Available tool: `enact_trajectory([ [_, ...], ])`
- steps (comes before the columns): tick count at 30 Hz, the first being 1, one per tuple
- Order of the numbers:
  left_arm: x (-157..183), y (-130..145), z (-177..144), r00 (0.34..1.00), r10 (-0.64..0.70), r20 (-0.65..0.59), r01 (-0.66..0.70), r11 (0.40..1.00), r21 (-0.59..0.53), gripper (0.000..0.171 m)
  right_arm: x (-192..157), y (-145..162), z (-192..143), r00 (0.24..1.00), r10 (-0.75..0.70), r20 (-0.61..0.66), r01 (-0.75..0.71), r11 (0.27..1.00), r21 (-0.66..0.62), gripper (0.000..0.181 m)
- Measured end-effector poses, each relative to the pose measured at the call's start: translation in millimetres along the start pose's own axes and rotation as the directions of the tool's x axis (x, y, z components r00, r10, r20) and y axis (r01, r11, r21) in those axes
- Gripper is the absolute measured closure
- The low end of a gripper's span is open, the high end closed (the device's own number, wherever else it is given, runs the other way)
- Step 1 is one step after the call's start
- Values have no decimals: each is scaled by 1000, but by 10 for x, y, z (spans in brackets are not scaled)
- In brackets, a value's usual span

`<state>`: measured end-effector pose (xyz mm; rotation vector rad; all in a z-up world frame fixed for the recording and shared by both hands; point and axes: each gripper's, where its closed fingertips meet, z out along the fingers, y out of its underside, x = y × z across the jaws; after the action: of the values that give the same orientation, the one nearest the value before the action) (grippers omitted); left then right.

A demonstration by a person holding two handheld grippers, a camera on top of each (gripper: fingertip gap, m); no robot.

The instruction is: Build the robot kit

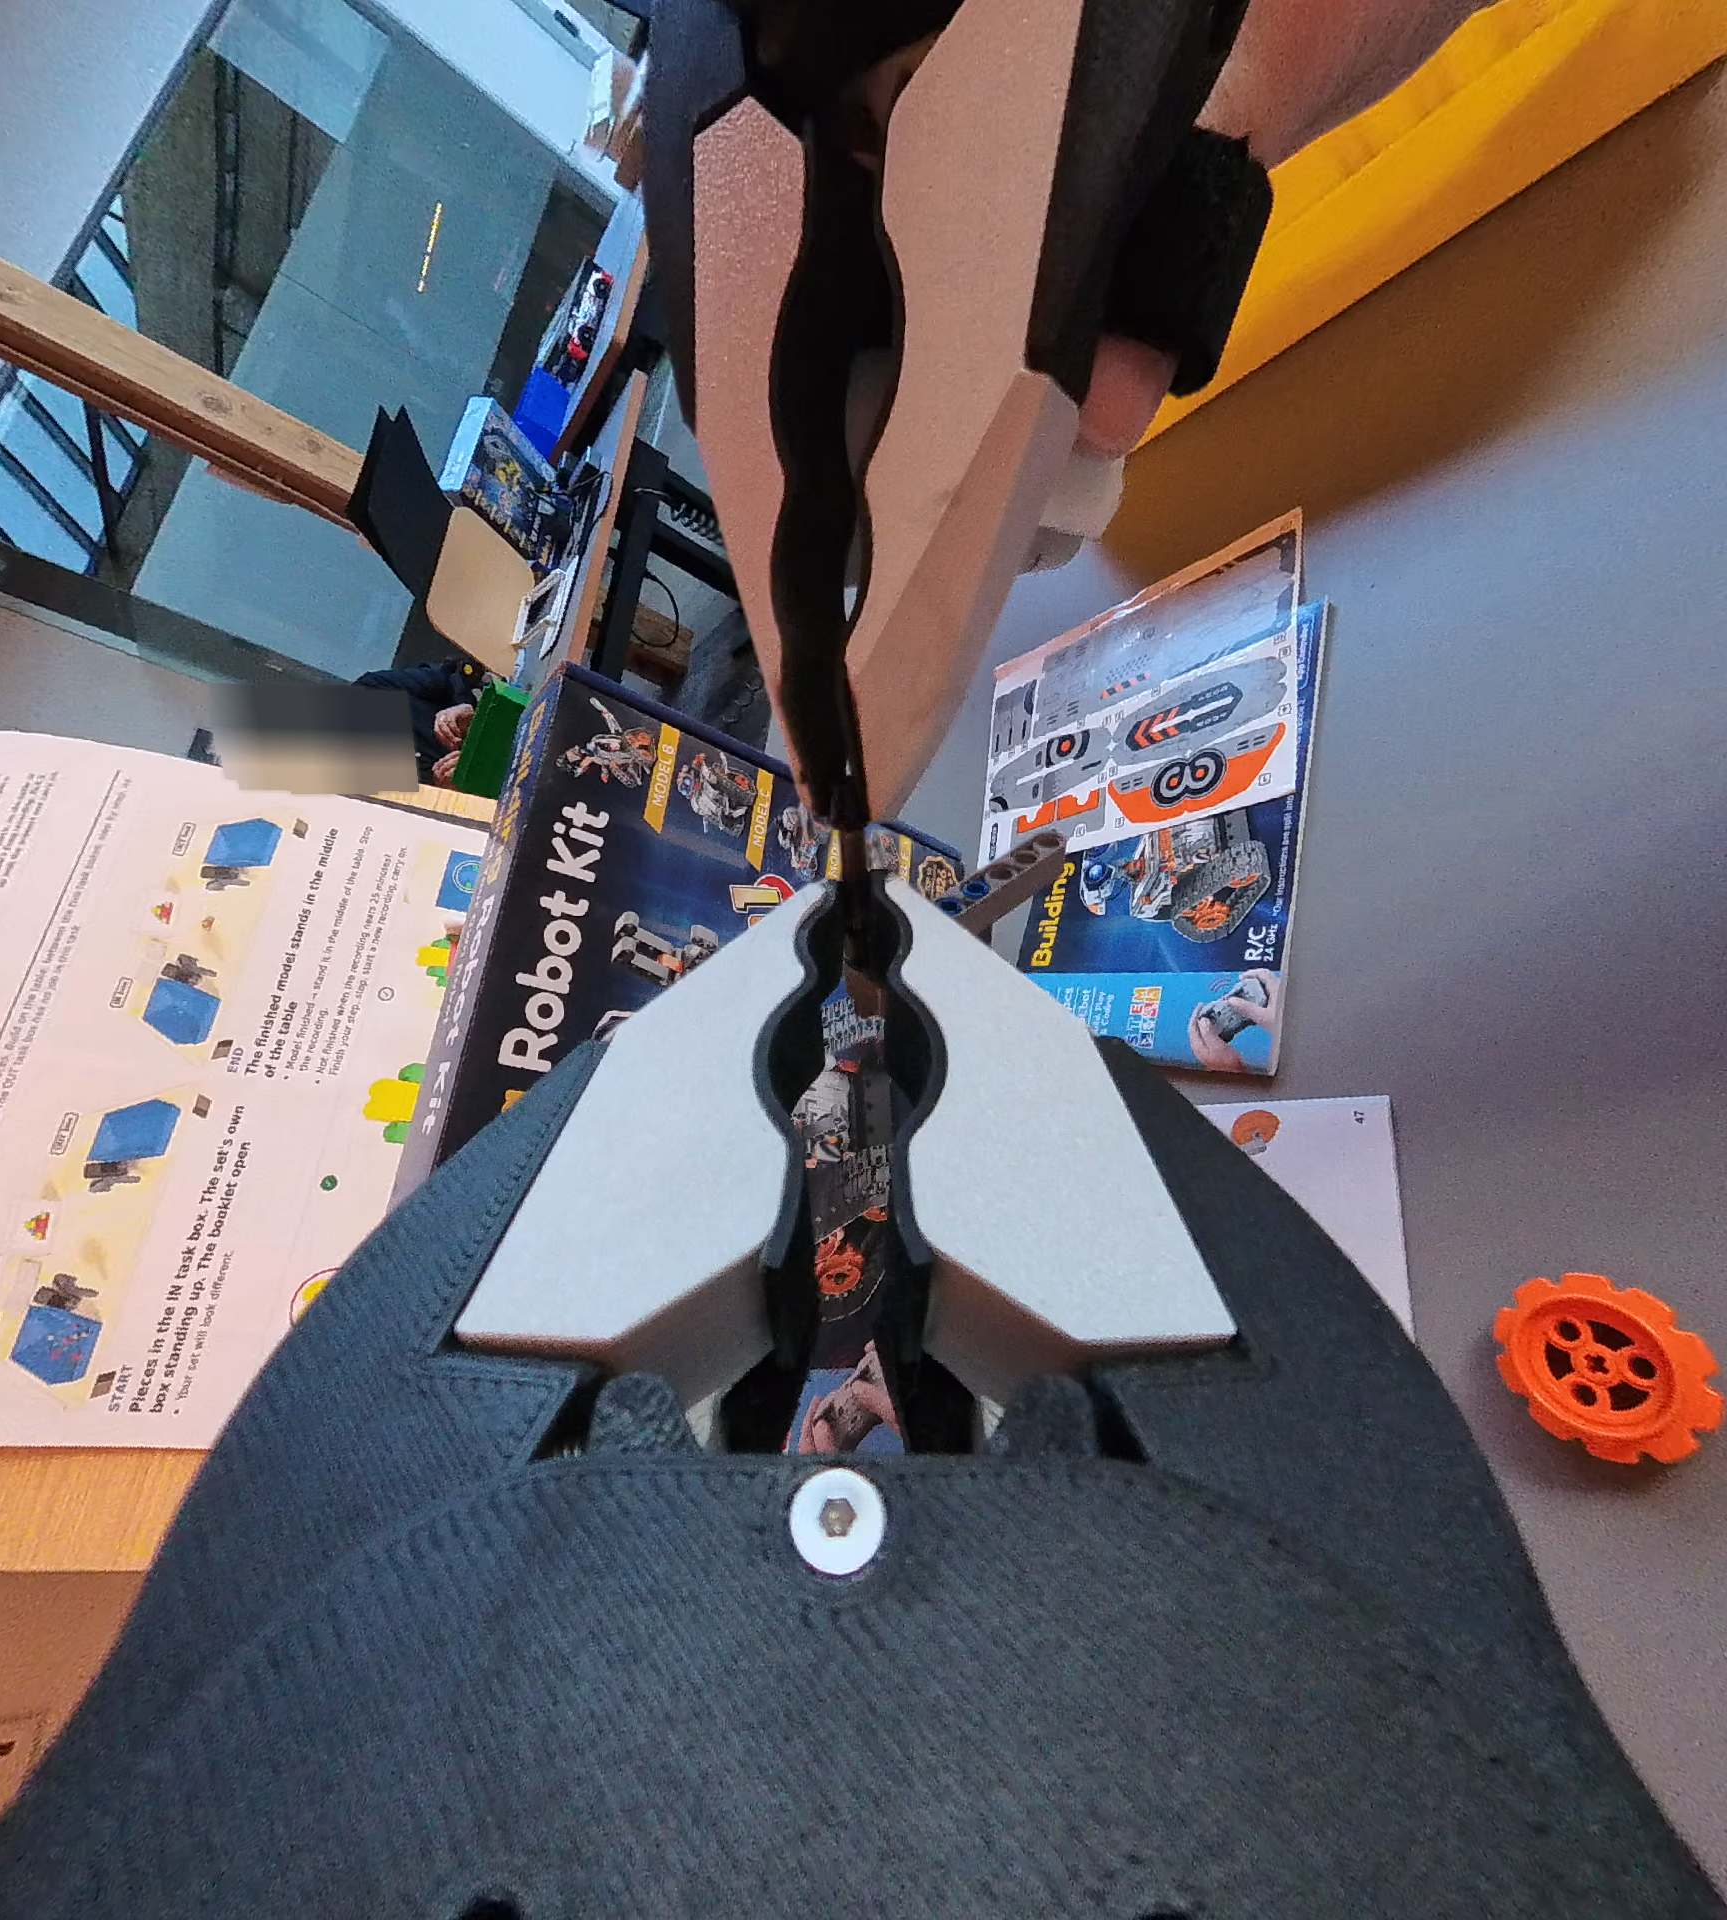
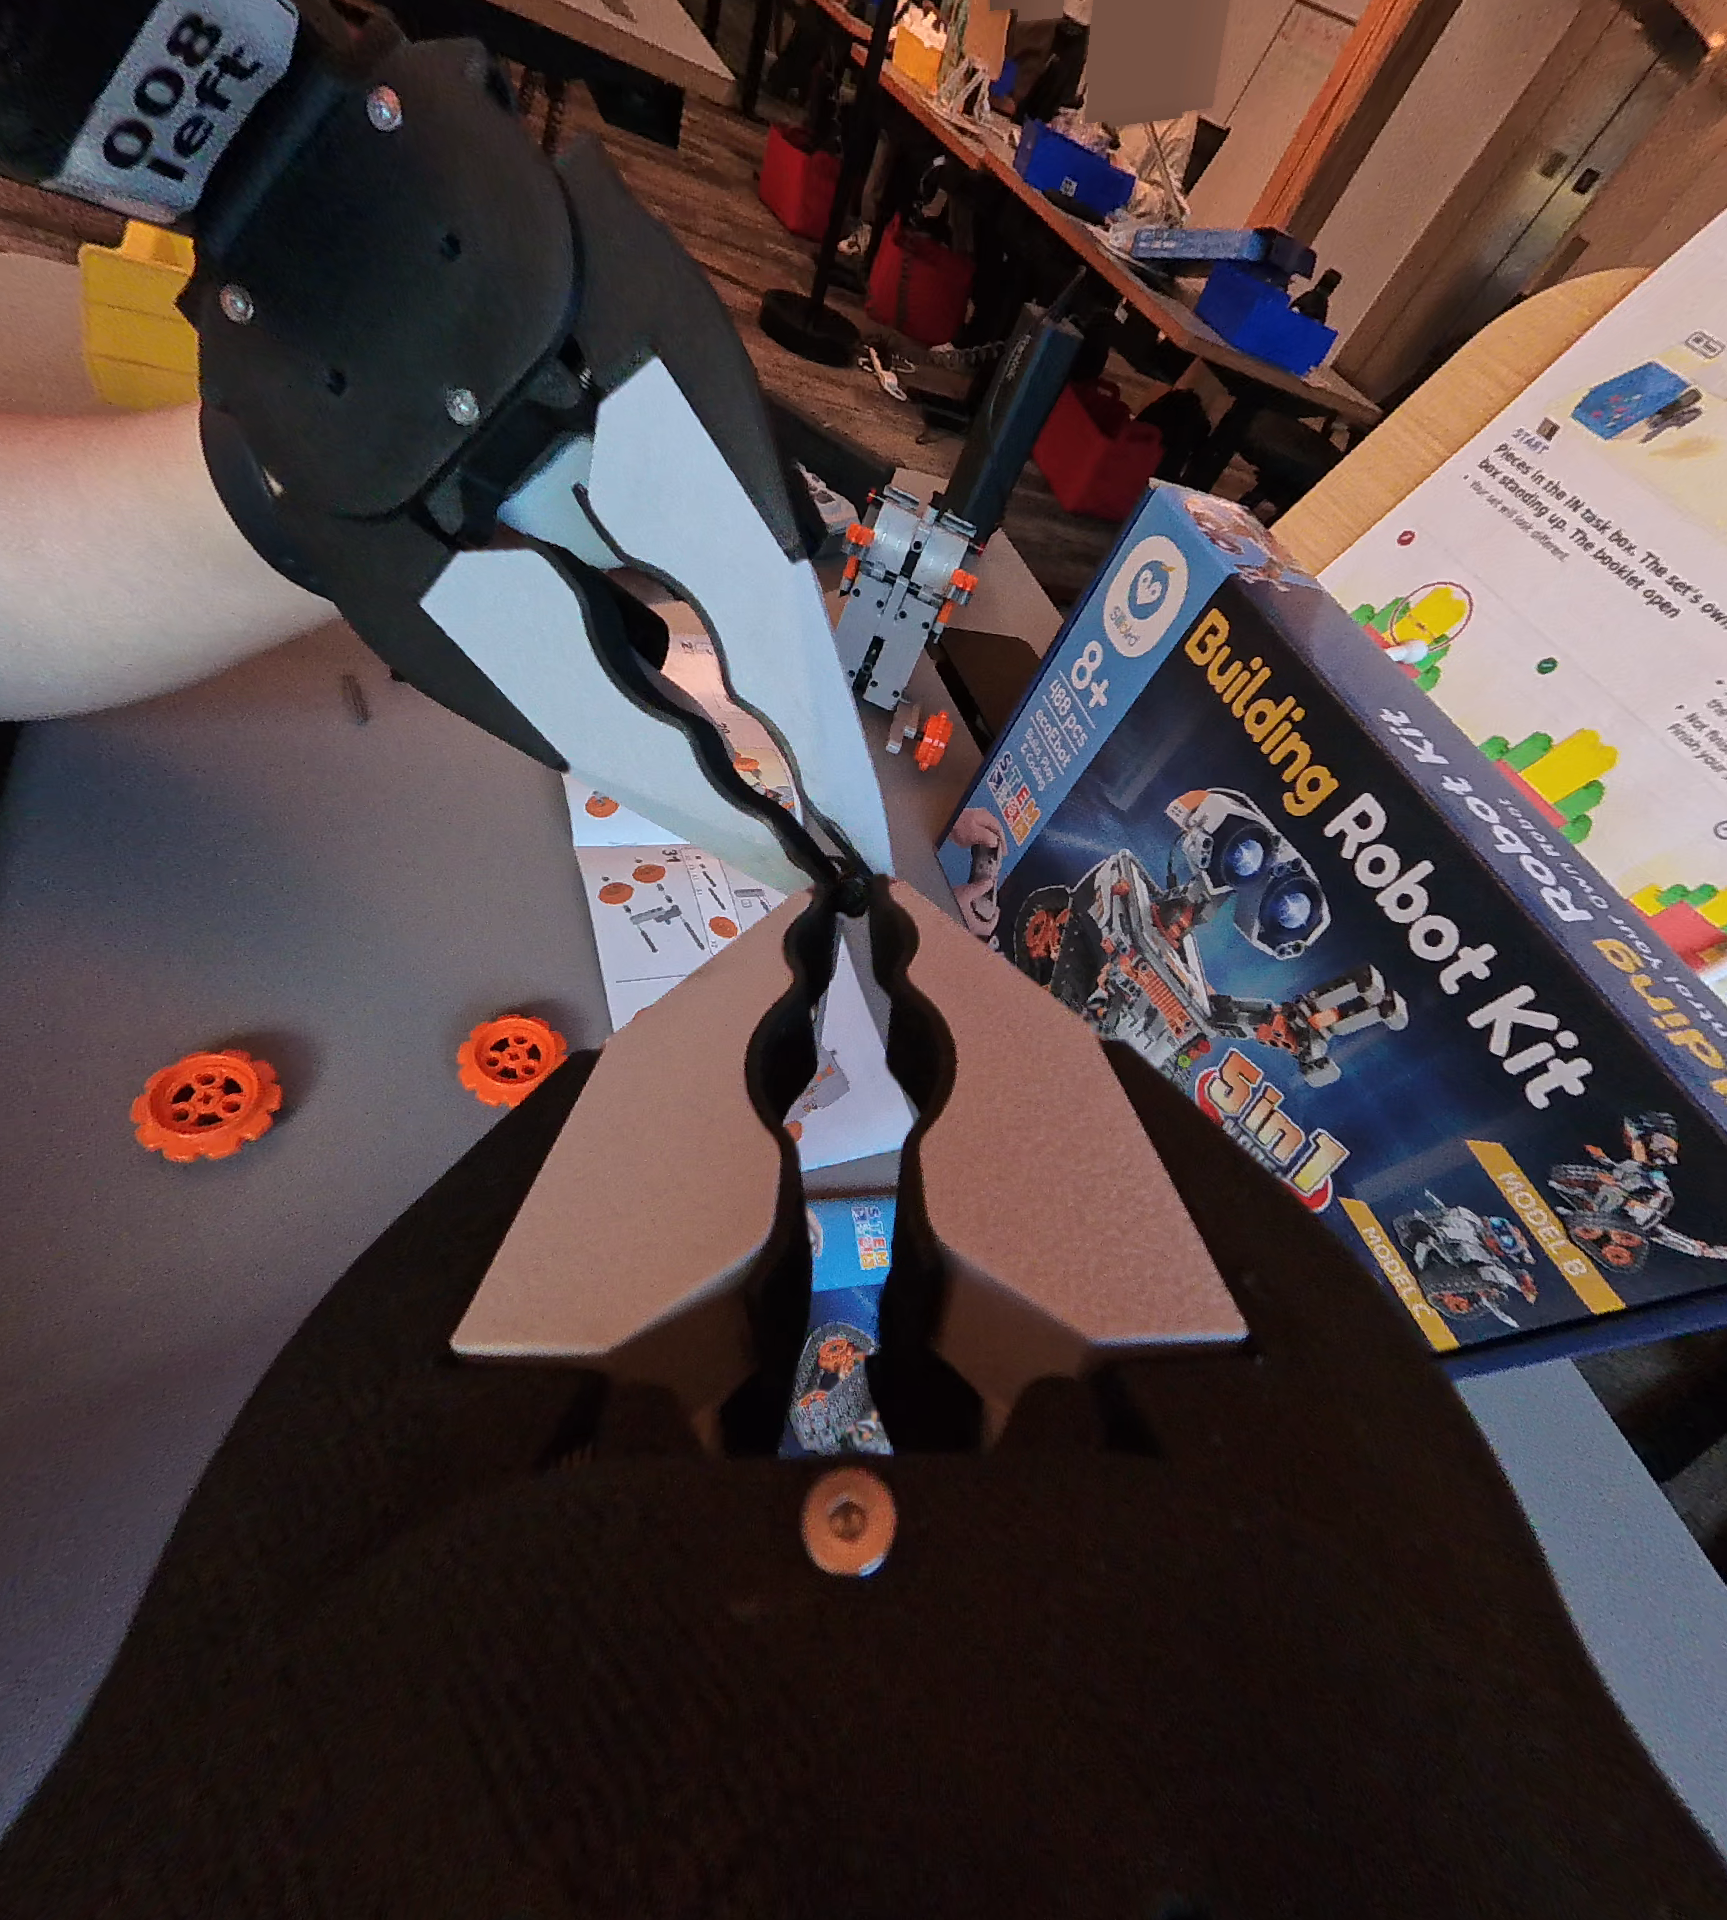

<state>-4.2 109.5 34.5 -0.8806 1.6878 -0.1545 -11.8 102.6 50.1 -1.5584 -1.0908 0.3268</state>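
My left gripper [image 1: 854, 899] and my right gripper [image 2: 854, 896] meet tip to tip above the grey table [image 2: 215, 852]. Both are shut, and a small black piece [image 2: 851, 885] is pinched where the tips meet; it also shows in the left wrist view [image 1: 851, 831]. The right gripper [image 1: 843, 805] comes down from the top of the left wrist view. The left gripper [image 2: 838, 864] comes in from the upper left of the right wrist view. A grey beam with holes [image 1: 1010, 871] shows just right of the tips; I cannot tell whether it is held.
A dark blue robot kit box [image 2: 1358, 935] lies right of the grippers, a printed instruction sheet [image 2: 1617, 571] beyond it. Orange toothed wheels [image 2: 204, 1103] [image 2: 511, 1058] lie on the table. An open booklet [image 2: 651, 894], a partly built grey model [image 2: 906, 592] and a yellow bin [image 1: 1461, 208] are nearby. Both grippers' tips are close together, under 4 cm apart.
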Motion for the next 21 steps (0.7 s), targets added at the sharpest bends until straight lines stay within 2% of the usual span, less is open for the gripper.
enact_trajectory([
  [5, 33, 55, 27, 1000, 6, -16, -7, 999, -31, 170, -13, 51, 45, 1000, 11, 10, -11, 1000, -23, 176],
  [16, 121, 168, 70, 998, 37, -55, -43, 991, -128, 171, -30, 185, 123, 995, -95, -29, 89, 981, -175, 176],
  [21, 90, 192, 89, 999, -16, -47, 10, 993, -118, 171, 10, 177, 148, 999, -37, -34, 32, 991, -133, 176],
])
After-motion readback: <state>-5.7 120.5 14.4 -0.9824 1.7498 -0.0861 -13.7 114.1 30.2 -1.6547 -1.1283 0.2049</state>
